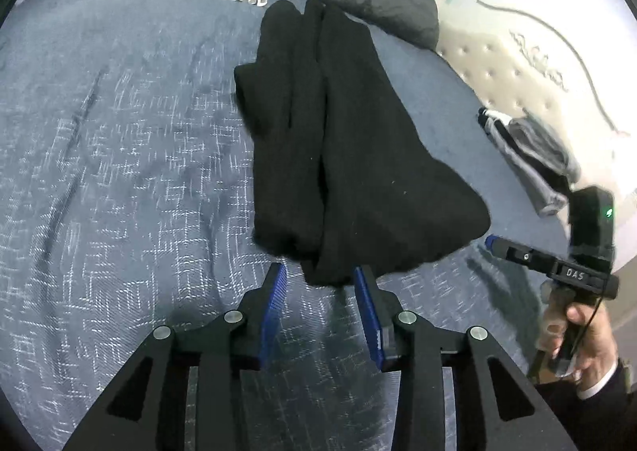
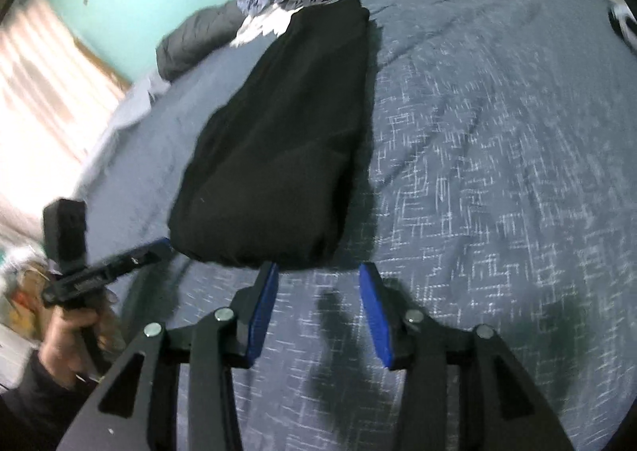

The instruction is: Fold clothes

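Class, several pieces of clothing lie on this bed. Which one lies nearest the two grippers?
The black garment, folded long on the bedspread, just beyond the open left gripper. The other clothes lie farther off.

Black garment (image 1: 350,156) folded lengthwise (long, tapered bundle), lying flat on blue patterned bedspread (image 1: 119,172).

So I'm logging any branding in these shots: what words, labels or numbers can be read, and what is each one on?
"DAS": white letters on the black body of the right gripper, seen in the left wrist view.
A pale mark on the left gripper in the right wrist view is too blurred to read.
Nothing readable on the black garment, the bedspread or the headboard.
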{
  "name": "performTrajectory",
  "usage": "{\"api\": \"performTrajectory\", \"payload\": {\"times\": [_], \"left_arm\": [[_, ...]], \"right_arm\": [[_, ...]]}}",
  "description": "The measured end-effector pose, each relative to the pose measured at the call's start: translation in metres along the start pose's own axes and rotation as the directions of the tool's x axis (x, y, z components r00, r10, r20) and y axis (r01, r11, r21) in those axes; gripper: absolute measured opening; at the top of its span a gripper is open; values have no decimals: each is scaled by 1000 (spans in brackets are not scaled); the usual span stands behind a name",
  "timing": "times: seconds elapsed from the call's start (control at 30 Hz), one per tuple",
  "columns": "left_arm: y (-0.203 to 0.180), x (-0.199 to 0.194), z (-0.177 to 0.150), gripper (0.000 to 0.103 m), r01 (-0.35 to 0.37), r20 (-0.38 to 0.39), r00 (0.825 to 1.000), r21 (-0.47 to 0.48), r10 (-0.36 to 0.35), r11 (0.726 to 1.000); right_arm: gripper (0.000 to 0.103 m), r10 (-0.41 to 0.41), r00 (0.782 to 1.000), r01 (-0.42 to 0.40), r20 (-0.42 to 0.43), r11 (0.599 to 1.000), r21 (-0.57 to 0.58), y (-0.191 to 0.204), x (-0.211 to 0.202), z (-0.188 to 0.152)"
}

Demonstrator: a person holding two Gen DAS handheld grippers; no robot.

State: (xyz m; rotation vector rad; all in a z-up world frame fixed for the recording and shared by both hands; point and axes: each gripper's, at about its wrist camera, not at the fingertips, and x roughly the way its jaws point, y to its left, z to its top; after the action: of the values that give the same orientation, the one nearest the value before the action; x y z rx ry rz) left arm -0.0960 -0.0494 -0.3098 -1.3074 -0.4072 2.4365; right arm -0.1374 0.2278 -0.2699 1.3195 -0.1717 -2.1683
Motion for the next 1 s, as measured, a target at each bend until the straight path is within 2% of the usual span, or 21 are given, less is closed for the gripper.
{"api": "performTrajectory", "payload": {"times": [0.13, 0.17, 0.23, 0.27, 0.3, 0.47, 0.6, 0.73, 0.87, 1.0], "left_arm": [[-7, 12, 4, 37, -21, -20, 1000, 41, 22, 999], [-9, 14, 5, 28, -28, -21, 999, 59, 29, 998], [-14, 19, 7, 18, -43, -26, 999, 95, 46, 995], [-15, 21, 8, 11, -51, -30, 998, 105, 54, 993], [-14, 20, 9, 10, -51, -27, 998, 101, 54, 994], [-9, 16, 12, 7, -73, -1, 997, 78, 73, 994], [-6, 13, 12, 7, -73, 10, 997, 50, 73, 996], [-6, 11, 10, 7, -64, 11, 998, 47, 64, 997], [-4, 8, 9, 7, -53, 12, 999, 33, 53, 998], [-5, 10, 11, 7, -56, 10, 998, 29, 55, 998]], "right_arm": [[43, -20, 999, 19, -25, 999, -50, 7, 11, 2], [40, -23, 999, 21, -27, 998, -62, 9, 14, 3], [23, -40, 999, 37, -32, 994, -101, 14, 20, 5], [19, -53, 998, 49, -35, 991, -123, 17, 23, 5], [12, -65, 997, 60, -33, 988, -140, 19, 24, 5], [1, -114, 993, 114, 11, 981, -155, 17, 19, 6], [0, -138, 989, 143, 44, 981, -132, 9, 10, 8], [0, -62, 998, 62, 9, 994, -88, 5, 14, 6], [4, -3, 1000, 4, -12, 1000, 30, -12, 10, 4], [23, 2, 1000, -2, -7, 999, 33, -13, -1, 4]]}}
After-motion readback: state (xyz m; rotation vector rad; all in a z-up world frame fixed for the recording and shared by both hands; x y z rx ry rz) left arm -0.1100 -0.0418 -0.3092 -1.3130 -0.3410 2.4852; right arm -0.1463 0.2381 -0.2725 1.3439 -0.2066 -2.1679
